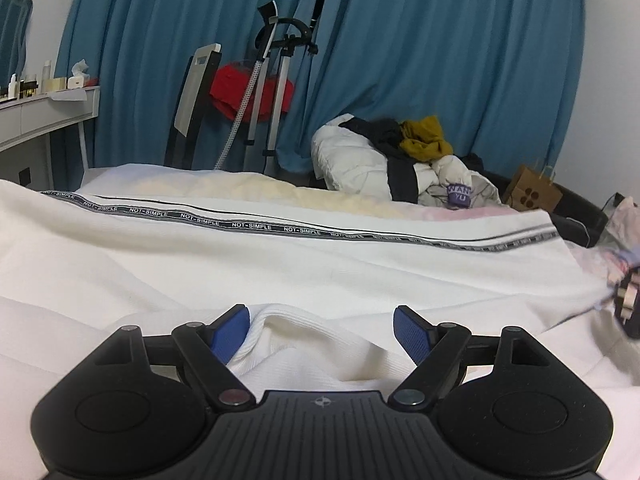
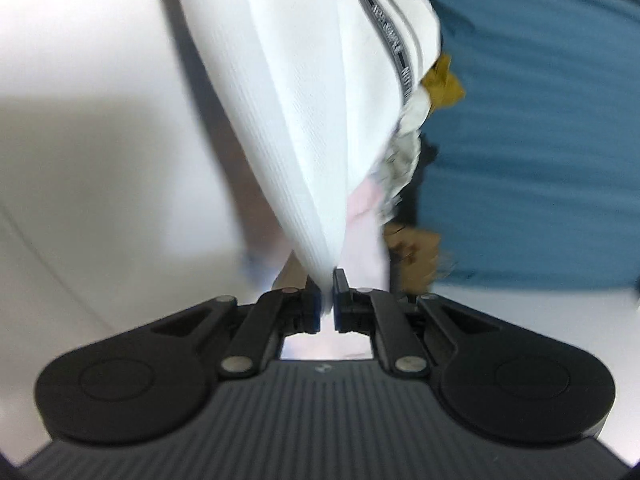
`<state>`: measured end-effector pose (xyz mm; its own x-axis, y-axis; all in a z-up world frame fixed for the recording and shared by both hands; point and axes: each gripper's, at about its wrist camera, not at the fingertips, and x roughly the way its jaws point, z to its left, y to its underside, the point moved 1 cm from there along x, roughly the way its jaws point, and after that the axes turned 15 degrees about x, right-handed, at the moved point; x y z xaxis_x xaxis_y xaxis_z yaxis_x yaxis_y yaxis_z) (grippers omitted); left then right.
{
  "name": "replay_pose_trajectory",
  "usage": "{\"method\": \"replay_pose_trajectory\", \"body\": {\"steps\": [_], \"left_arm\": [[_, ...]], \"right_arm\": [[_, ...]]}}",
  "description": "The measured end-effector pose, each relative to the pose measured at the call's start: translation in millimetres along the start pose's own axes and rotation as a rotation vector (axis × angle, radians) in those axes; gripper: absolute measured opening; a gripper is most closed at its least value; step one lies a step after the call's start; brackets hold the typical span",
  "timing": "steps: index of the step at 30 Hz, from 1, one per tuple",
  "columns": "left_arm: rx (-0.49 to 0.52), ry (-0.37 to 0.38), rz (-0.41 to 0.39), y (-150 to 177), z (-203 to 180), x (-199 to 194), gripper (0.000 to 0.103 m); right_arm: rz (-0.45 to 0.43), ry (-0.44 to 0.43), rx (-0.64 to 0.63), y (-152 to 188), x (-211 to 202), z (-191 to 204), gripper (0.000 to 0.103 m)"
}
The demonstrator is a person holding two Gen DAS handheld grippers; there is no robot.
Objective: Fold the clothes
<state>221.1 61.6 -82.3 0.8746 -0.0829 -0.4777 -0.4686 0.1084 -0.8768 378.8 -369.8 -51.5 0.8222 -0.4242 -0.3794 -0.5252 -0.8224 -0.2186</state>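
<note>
A white ribbed garment [image 1: 304, 264] with a grey lettered stripe lies spread across the bed. My left gripper [image 1: 322, 330] stands open low over its near part, blue pads wide apart, with a raised ribbed fold [image 1: 288, 332] between them; the left pad touches the fold, the right does not. In the right wrist view, my right gripper [image 2: 328, 294] is shut on a corner of the same white garment [image 2: 304, 128], which rises taut from the pinched tip. The picture there is tilted and blurred. The right gripper [image 1: 628, 300] shows blurred at the far right edge of the left wrist view.
A heap of clothes [image 1: 404, 156], white, dark and mustard, sits at the bed's far end. Behind it hang blue curtains [image 1: 440, 48]. A garment steamer stand [image 1: 276, 80] with a red item stands by the bed. A white dressing table [image 1: 44, 112] is at left, a brown paper bag [image 1: 532, 192] at right.
</note>
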Motion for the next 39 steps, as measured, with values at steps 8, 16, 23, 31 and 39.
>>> {"method": "replay_pose_trajectory", "body": {"steps": [8,16,23,31,39], "left_arm": [[-0.025,0.004,-0.002,-2,2,-2,0.08],[-0.046,-0.009,-0.005,-5,-6,-20,0.081],[-0.055,0.003,0.003,-2,-24,-70,0.082],[-0.327,-0.116,0.161,20,23,-162,0.084],[-0.893,-0.17,0.13,78,134,-261,0.1]], "right_arm": [[0.035,-0.106,0.562,17,-40,-36,0.054],[0.043,-0.323,1.386,56,-146,-74,0.074],[-0.108,-0.515,1.611,40,-213,-77,0.074],[-0.065,-0.65,1.736,63,-204,-51,0.087],[-0.003,-0.578,1.949,109,-202,-62,0.087]]}}
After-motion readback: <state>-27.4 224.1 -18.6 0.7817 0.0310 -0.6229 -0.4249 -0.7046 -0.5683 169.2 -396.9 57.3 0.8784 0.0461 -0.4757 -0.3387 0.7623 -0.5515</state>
